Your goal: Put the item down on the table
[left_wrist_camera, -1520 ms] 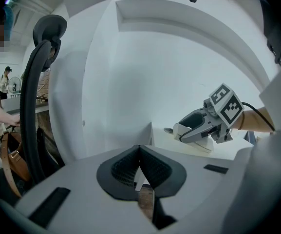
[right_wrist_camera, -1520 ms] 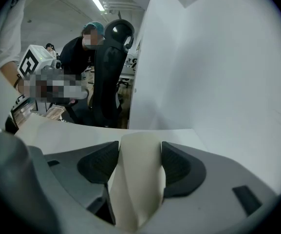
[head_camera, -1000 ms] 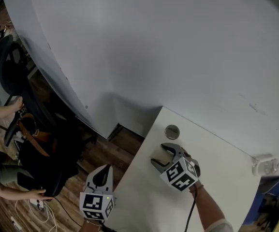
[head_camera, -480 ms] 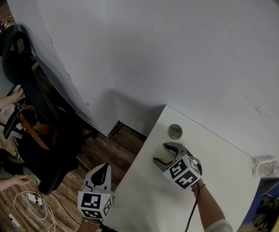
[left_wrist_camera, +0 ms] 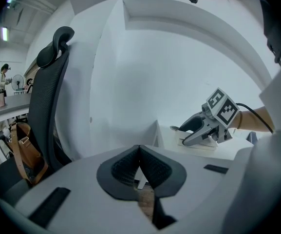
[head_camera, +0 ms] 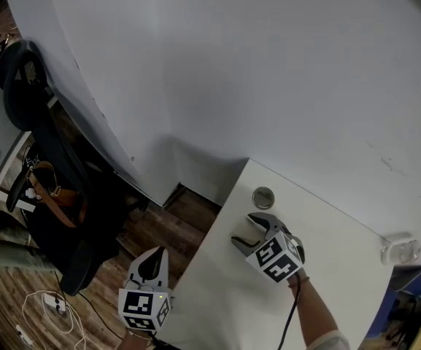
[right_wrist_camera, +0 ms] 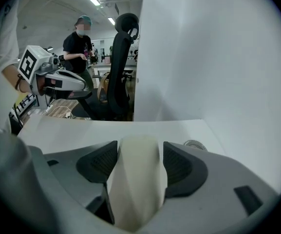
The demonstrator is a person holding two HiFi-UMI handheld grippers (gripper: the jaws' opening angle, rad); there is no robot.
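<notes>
I count 2 claws: my left claw (head_camera: 152, 262) off the desk's left edge, my right claw (head_camera: 243, 233) over the desk. 2 marker cubes, 1 per claw. 1 cream item (right_wrist_camera: 138, 179), btwn the right jaws. 1 white desk (head_camera: 341, 268). On it: 1 round metal disc (head_camera: 263, 197) near the far-left corner, 1 small clear obj (head_camera: 400, 250) at the right edge. Off the desk: 1 black office chair (head_camera: 24, 97), 1 brown bag (head_camera: 49, 195) by it, 1 person (right_wrist_camera: 81, 48) standing behind the chair in the right gripper view.
</notes>
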